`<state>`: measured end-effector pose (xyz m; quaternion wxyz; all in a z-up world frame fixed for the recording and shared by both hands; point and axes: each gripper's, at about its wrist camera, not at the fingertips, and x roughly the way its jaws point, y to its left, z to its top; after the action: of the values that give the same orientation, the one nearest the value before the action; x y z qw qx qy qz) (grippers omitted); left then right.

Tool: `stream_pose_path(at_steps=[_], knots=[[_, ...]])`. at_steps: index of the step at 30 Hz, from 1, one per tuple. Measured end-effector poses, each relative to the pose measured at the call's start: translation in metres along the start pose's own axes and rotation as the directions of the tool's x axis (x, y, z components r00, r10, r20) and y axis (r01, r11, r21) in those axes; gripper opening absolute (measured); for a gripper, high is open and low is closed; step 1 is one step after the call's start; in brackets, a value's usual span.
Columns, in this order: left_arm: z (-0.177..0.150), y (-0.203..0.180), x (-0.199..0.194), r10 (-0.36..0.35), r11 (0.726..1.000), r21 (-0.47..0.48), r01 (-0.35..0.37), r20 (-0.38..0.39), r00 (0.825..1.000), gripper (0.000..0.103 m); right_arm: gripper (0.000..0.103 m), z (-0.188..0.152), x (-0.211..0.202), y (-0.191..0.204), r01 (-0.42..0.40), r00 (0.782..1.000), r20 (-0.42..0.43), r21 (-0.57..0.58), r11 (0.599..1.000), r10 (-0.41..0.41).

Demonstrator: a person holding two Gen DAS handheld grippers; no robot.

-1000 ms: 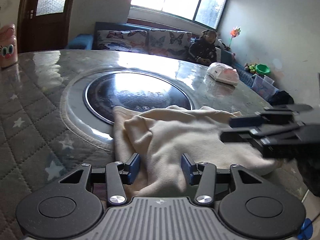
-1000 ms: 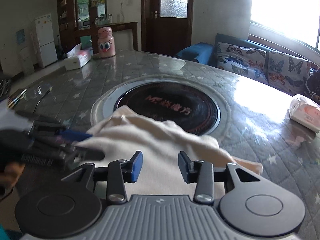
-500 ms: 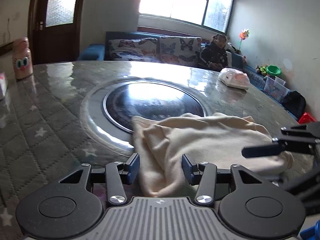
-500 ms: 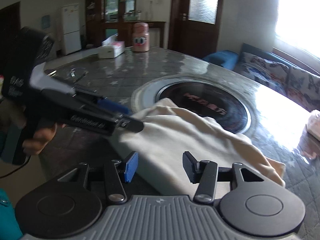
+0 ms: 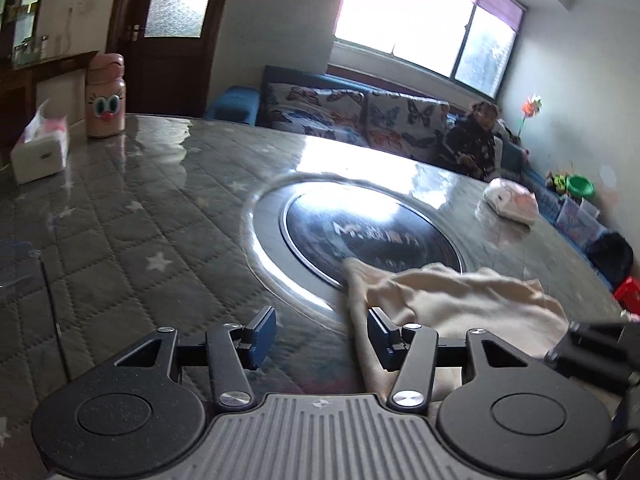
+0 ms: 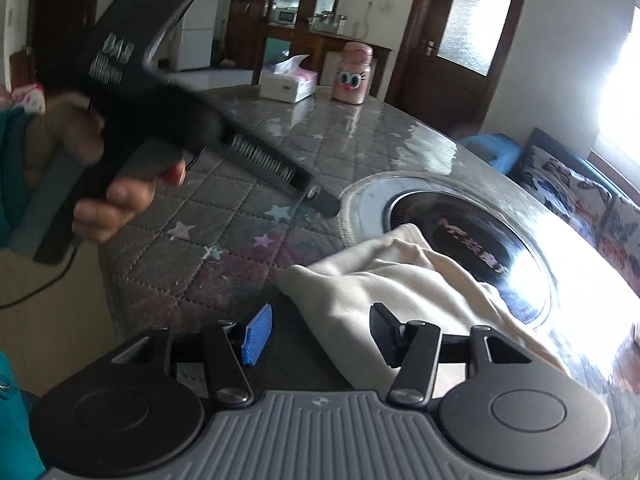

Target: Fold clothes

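A cream garment (image 5: 460,304) lies bunched on the quilted table, its far edge over the round black hob (image 5: 372,236). My left gripper (image 5: 322,336) hovers just left of it, jaws opening, with only bare table between them; the right fingertip is at the cloth's edge. In the right wrist view that gripper (image 6: 316,196) is held up at the left by a hand (image 6: 120,196). My right gripper (image 6: 320,332) sits at the near corner of the garment (image 6: 400,280), jaws opening; the cloth's edge lies loose between them, not pinched. It shows at the right edge (image 5: 560,350) of the left wrist view.
A pink cartoon bottle (image 5: 105,96) and a tissue box (image 5: 40,148) stand at the table's far left. A white bag (image 5: 510,200) lies at the far right. Behind the table is a butterfly-print sofa (image 5: 360,112) with a person seated on it (image 5: 476,140).
The left gripper slid left and up, off the garment that lay between its jaws. The right gripper swung left and rolled. Both jaws widened.
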<state>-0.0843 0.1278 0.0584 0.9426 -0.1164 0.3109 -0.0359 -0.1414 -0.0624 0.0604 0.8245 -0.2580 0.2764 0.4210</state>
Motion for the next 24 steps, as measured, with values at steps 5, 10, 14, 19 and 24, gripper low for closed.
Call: stream_pose_path(at_steps=[5,10,14,19,24], knots=[[0.004,0.010,0.002,-0.005,0.999,-0.033,0.004,-0.010,1.000,0.064,0.055,0.003,0.016,0.015,0.033,0.999,-0.022,-0.054,0.998,-0.034],[0.005,0.010,0.010,-0.037,0.998,-0.060,0.035,-0.033,0.999,0.070,0.054,0.006,0.030,0.022,0.056,0.998,-0.030,-0.101,0.993,-0.060],[0.005,0.004,0.018,-0.081,0.993,-0.090,0.075,-0.065,0.995,0.071,0.031,0.008,0.036,0.015,0.065,0.997,-0.027,-0.065,0.996,-0.067],[0.005,0.002,0.032,-0.156,0.974,-0.184,0.133,-0.116,0.981,0.071,0.021,0.009,0.023,-0.013,0.010,1.000,0.023,0.088,0.996,-0.012],[0.008,-0.001,0.050,-0.217,0.938,-0.307,0.159,-0.165,0.962,0.071,0.020,0.008,0.009,-0.031,-0.044,0.997,0.071,0.164,0.985,0.033]])
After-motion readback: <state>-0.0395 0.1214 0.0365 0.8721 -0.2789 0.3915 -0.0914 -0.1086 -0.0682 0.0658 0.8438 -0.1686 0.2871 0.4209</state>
